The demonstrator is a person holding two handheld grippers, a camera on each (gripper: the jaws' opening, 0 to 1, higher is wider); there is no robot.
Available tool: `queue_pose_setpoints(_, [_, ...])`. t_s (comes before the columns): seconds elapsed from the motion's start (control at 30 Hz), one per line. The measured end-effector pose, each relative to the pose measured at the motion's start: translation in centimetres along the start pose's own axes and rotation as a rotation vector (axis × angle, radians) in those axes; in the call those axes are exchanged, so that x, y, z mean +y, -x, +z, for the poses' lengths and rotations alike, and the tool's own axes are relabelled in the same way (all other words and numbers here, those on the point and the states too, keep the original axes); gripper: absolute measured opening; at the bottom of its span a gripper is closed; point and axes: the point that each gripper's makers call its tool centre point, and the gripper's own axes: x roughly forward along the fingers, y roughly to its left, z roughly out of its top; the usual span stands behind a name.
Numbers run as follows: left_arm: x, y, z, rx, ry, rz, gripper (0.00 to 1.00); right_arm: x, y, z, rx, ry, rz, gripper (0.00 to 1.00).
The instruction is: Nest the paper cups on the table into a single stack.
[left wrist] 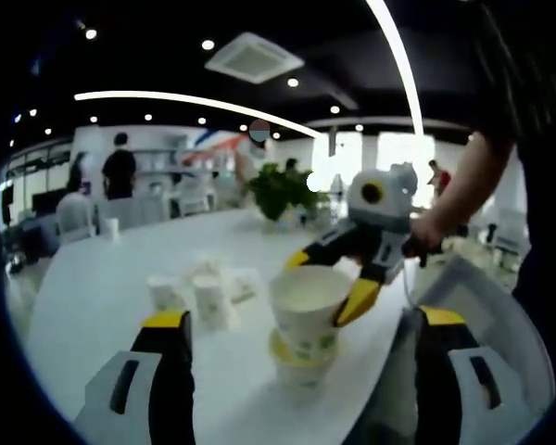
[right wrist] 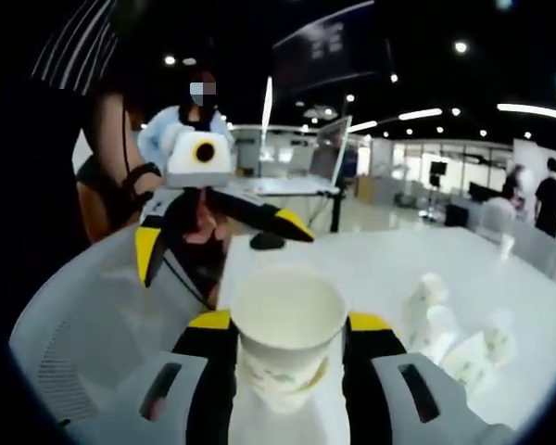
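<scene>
Held cup: the top paper cup (right wrist: 287, 343) sits between the right claw (right wrist: 287, 348) jaws, which are closed onto its sides, mouth up; from the left gripper view that claw (left wrist: 338, 278) straddles its rim, and it sits part way into a lower cup (left wrist: 301, 366) on the bench (left wrist: 120, 278)
Left claw: the left claw (left wrist: 301, 334) is wide open and holds nothing; the nested pair stands between and just beyond its jaws, touching neither
Loose cups: a small group of other paper cups (left wrist: 199, 297) stands on the bench beyond and to the left of the left claw; from the right claw they lie ahead to the right (right wrist: 445, 334), some seemingly tipped over, though blur keeps me from being sure
Risk, squeeze: too hard a pinch would likely dent the thin wall and jam the nesting
Risk, tilt: pushing down off-axis could tip the lower cup, which nothing steadies
Risk, release: opening with a sideways drag could pull the pair over
Edge: the bench edge runs close beneath both claws, with a white chair (left wrist: 482, 306) just outside it; a toppled cup could roll off there
Open room: bare bench spreads ahead toward the loose cups, with a plant (left wrist: 278, 190) well beyond
</scene>
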Motion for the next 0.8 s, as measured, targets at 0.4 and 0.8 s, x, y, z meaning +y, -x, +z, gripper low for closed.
queue_pose_setpoints(0.4, [0.1,-0.1,0.0,-0.001,0.003,0.001,0.98,0.1,-0.1,-0.6,0.01,-0.02,0.004,0.49])
queue_pose_setpoints(0.8, [0.1,-0.1,-0.3,0.004,0.007,0.0,0.98,0.3,-0.1,-1.4,0.024,-0.036,0.005,0.51])
